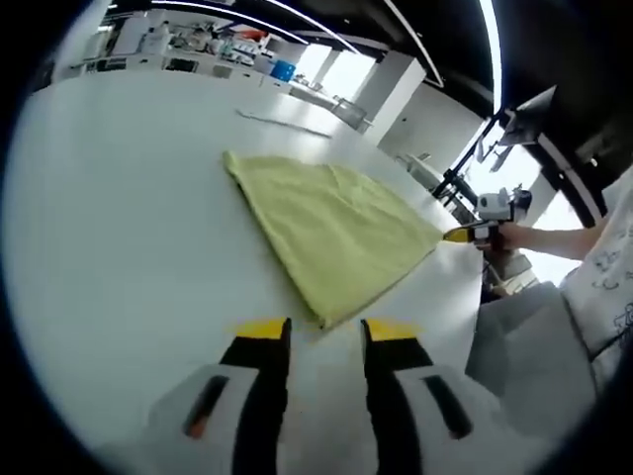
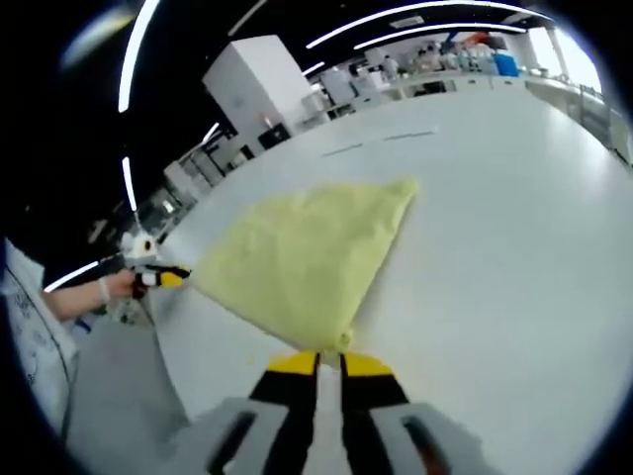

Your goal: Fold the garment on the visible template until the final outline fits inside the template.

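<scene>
Your one yellow cloth (image 1: 331,233) lies flat on the white surface (image 1: 129,228), folded to a triangle. Your left tool (image 1: 324,332) stands apart, just before the near corner. Your right tool (image 2: 329,364) is clamped on another corner. Far shelves (image 1: 198,49) hold clutter.

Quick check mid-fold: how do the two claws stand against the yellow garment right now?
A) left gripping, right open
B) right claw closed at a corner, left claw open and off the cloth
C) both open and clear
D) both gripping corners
B: the right claw is pinched shut at the yellow garment corner, while the left claw stands open just short of the near corner.
</scene>
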